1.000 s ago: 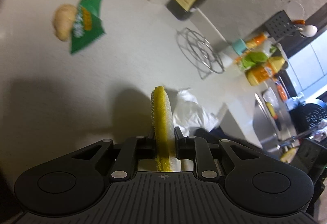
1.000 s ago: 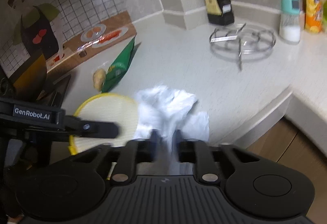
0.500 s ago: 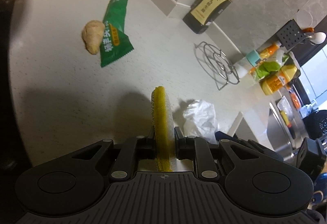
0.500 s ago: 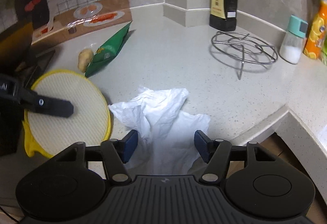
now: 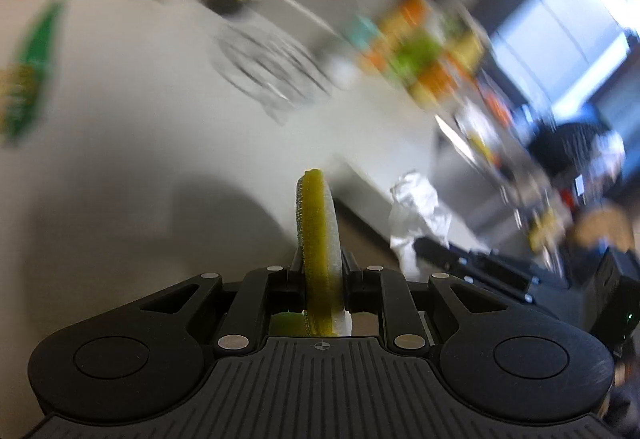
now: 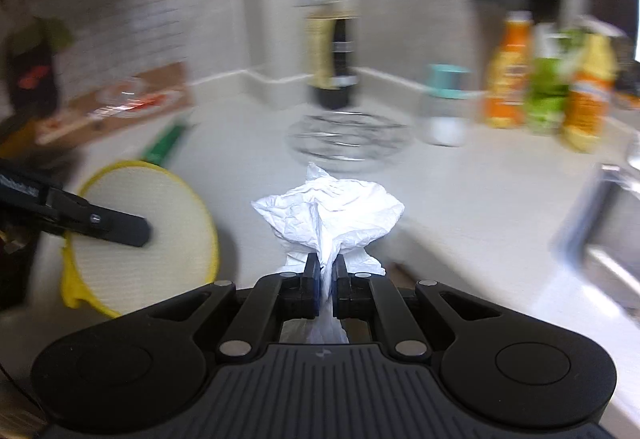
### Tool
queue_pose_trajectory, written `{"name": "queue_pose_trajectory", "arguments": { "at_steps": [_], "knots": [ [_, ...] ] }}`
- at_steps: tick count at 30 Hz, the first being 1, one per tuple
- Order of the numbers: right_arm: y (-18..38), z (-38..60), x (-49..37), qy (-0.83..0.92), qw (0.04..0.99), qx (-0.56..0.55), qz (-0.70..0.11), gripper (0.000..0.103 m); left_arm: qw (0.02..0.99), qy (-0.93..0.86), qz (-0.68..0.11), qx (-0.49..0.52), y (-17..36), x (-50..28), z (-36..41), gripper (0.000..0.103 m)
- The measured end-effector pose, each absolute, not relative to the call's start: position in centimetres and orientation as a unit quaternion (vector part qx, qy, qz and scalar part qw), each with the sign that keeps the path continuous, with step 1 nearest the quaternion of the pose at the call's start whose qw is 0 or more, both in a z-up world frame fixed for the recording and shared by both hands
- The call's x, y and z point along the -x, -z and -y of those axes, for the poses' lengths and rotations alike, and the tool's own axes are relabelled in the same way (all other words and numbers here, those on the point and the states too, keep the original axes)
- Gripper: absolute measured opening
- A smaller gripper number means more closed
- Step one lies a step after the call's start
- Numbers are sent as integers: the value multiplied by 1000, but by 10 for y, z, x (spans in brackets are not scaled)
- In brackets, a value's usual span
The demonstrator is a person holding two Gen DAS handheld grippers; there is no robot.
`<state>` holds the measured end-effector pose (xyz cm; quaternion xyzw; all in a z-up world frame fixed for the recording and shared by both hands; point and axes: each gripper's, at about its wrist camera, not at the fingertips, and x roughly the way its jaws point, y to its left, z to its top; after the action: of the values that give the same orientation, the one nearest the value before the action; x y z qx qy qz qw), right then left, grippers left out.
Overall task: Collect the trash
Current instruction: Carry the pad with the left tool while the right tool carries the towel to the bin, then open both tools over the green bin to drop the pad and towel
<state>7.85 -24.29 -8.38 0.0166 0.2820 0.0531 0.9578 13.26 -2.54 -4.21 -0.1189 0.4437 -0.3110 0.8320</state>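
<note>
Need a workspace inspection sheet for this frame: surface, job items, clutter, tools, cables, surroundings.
Surface: pale speckled countertop, motion-blurred in both views.
Job's things: crumpled white tissue pinched in the right tool; green snack wrapper lies on the counter.
Clutter: wire trivet, dark sauce bottle, teal-capped shaker, orange and green bottles.
Grippers: left tool shut on the round yellow-rimmed strainer; right tool shut on the tissue.
Cables: nothing seen.
Surroundings: tiled wall, cutting board, sink edge at right.
</note>
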Motion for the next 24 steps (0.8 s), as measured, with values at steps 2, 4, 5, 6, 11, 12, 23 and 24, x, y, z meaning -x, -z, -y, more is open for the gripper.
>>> {"name": "queue_pose_trajectory", "arguments": {
  "at_steps": [2,4,5,6,11,12,23,24],
  "knots": [
    [100,266,-59,-24,953,-11,-301,6,810,332,-474,91,65,-131,62,20],
    [124,287,-41,-8,942,-26,-333,6,790,341,-505,69,98,-128,95,20],
    [141,298,-31,-1,934,-40,-355,6,785,336,-518,54,116,-127,110,20],
    [155,306,-24,6,926,-50,-374,6,782,325,-530,39,134,-125,122,20],
    [250,337,8,39,871,-96,-480,6,760,249,-600,-10,265,-123,174,20],
    [267,341,13,37,863,-108,-493,6,760,231,-608,-16,288,-125,178,20],
    [386,331,-6,-37,825,-125,-551,6,763,100,-633,-87,442,-143,158,23],
    [392,332,-11,-44,820,-130,-555,6,762,102,-635,-73,437,-138,155,23]
  ]
}}
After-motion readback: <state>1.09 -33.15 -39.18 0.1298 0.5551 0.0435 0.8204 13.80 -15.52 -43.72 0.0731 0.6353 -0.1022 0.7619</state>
